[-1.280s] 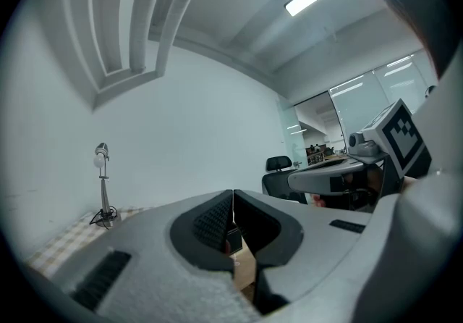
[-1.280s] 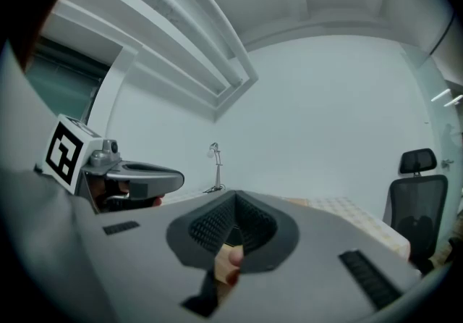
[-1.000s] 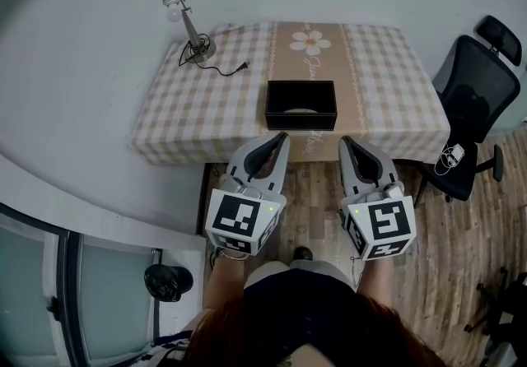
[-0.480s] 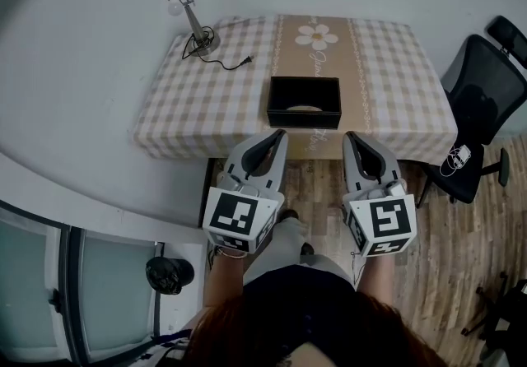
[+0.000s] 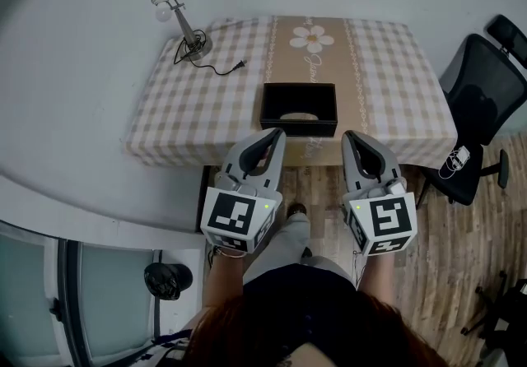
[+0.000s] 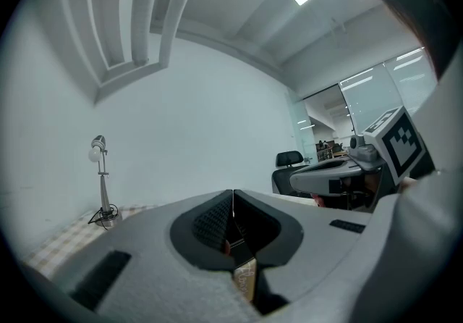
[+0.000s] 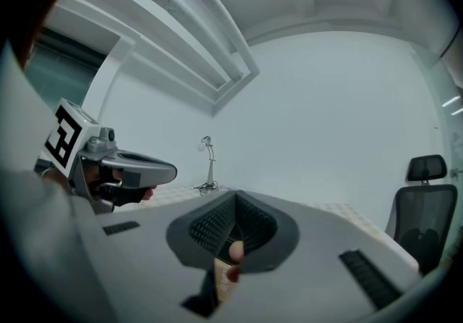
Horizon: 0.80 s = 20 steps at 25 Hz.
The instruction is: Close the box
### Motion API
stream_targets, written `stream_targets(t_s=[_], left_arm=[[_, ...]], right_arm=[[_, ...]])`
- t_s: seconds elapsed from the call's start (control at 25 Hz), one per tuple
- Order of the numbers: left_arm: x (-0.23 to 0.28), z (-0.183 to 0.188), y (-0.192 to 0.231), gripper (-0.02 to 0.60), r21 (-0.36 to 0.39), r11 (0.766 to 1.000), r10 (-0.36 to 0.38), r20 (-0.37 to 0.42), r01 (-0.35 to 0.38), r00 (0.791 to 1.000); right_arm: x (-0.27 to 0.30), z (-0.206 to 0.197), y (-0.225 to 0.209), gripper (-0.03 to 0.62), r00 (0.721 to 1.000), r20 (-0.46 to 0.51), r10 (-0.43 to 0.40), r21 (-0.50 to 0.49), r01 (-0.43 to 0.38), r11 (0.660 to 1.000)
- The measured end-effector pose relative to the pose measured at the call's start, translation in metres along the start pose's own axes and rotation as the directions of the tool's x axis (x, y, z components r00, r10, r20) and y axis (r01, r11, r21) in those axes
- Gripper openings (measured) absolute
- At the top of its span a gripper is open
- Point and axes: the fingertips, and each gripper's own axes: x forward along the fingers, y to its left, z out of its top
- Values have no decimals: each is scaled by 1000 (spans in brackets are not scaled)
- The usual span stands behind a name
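While we stand by the big table with the checked cloth, the black box sits open at its near edge, a little ahead of our two grippers and between them. Our left gripper and right gripper point forward, both pinched tight on nothing. Something pale lies inside the box.

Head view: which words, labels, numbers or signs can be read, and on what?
Beige cloth runner with a white daisy: cursive writing, too small to read.
White marker cube on the left gripper, and the one on the right gripper: black square patterns, no words.
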Motion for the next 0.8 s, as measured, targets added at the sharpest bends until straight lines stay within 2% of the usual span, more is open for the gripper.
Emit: stream_targets(t_s=[0.28, 0.8], left_arm=[[23, -2, 16, 28, 3, 1000, 4, 1, -4, 1000], [59, -12, 51, 28, -41, 999, 31, -35, -33, 999]], right_arm=[[27, -3, -17, 17, 1000, -12, -1, -9, 1, 1000], [76, -17, -44, 17, 999, -52, -2, -14, 2, 1000]])
